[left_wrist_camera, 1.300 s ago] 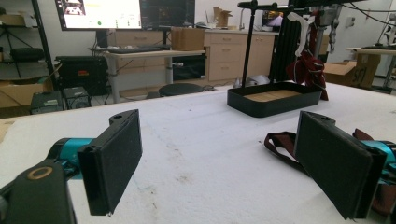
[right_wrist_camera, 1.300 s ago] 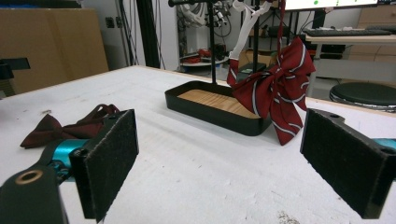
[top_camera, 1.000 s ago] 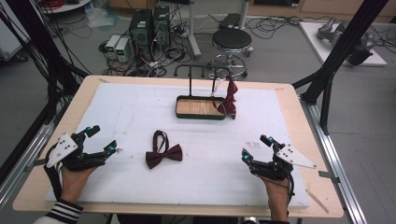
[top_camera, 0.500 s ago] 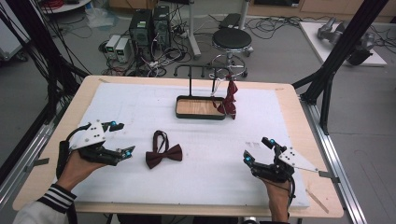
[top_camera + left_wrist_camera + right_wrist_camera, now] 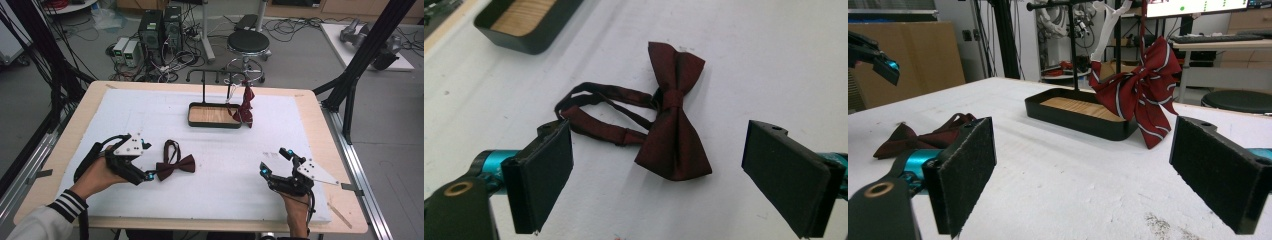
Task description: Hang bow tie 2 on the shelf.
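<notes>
Table (image 5: 320,125): I'm looking down on a big wooden top with a white foam sheet (image 5: 225,160) over nearly all of it.
Stand (image 5: 214,116): a black tray with a wood floor sits at the far middle of the sheet, with a black post and crossbar rising out of it.
Striped bow tie (image 5: 246,106): red with pale stripes, it hangs off the right end of the crossbar and droops past the tray's right corner. From my right gripper view it's dead ahead (image 5: 1143,82).
Left gripper (image 5: 150,176): I've got it down low on the left of the sheet, tips just beside the left wing of the dark tie. Fingers spread wide, holding nothing.
Right gripper (image 5: 275,162): parked on the right side of the sheet, well apart from both ties. Fingers spread wide here too, nothing between them.
Bow tie (image 5: 175,165): plain dark red, flat on the sheet left of centre, strap looped out behind it. In my left gripper view it lies right between the two pads (image 5: 673,120), not touched by either.
</notes>
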A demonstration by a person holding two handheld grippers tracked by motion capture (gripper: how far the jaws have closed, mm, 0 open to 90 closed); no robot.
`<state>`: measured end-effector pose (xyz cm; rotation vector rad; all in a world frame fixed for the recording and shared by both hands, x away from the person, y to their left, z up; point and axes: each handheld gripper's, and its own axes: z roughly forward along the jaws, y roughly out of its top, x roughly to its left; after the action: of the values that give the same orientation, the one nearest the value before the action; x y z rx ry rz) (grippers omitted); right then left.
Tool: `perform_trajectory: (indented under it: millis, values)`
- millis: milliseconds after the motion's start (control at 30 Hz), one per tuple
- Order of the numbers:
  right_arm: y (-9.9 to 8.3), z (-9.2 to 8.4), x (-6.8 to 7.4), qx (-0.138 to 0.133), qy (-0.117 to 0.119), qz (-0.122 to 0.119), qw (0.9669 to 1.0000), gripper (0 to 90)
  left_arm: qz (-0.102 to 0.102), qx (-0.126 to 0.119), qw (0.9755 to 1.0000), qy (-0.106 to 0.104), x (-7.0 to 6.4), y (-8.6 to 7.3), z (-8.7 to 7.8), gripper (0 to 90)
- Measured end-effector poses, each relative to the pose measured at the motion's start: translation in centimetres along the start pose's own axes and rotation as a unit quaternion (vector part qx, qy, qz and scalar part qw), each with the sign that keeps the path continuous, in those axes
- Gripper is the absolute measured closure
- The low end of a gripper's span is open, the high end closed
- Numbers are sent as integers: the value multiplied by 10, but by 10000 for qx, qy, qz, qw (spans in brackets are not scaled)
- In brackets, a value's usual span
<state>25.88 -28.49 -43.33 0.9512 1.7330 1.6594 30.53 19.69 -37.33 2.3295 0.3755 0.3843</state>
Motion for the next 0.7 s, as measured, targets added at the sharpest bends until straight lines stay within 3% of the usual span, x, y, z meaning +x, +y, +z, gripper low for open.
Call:
perform_trajectory:
  millis: [433, 700]
  values:
    - [-4, -1, 1, -50, -2, -31, 10000, 105, 15, 331, 9992, -220, -3, -2, 21, 186]
    - [-7, -1, 2, -44, -3, -70, 10000, 105, 55, 709, 9968, -365, -3, 0, 36, 235]
